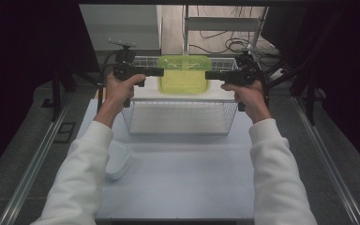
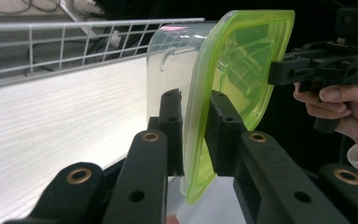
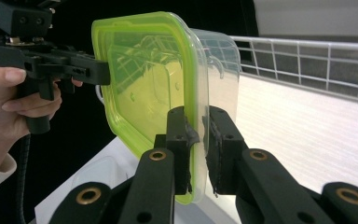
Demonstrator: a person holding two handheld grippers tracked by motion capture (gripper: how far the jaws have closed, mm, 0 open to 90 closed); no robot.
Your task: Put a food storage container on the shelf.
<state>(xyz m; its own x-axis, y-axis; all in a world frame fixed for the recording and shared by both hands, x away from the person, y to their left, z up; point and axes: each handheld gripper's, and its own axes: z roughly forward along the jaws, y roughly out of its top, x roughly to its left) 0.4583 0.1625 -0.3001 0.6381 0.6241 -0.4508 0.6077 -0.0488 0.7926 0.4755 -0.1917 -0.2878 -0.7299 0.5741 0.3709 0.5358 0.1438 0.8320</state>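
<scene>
A clear plastic container with a lime-green lid (image 1: 184, 74) hangs above the wire basket (image 1: 183, 125), held from both sides. My left gripper (image 1: 161, 71) is shut on its left rim and my right gripper (image 1: 207, 75) is shut on its right rim. In the left gripper view the jaws (image 2: 193, 122) pinch the green lid's edge (image 2: 242, 65), with the clear tub (image 2: 170, 58) on the left of it. In the right gripper view the jaws (image 3: 197, 135) clamp the lid rim (image 3: 144, 79), with the tub (image 3: 221, 70) behind. Each gripper view shows the other gripper across the container.
The white wire basket has a pale flat floor (image 2: 51, 126) and railed walls (image 3: 307, 60). A second clear container (image 1: 117, 159) lies on the light table left of the basket, by the left sleeve. Dark stands and cables sit beyond the table.
</scene>
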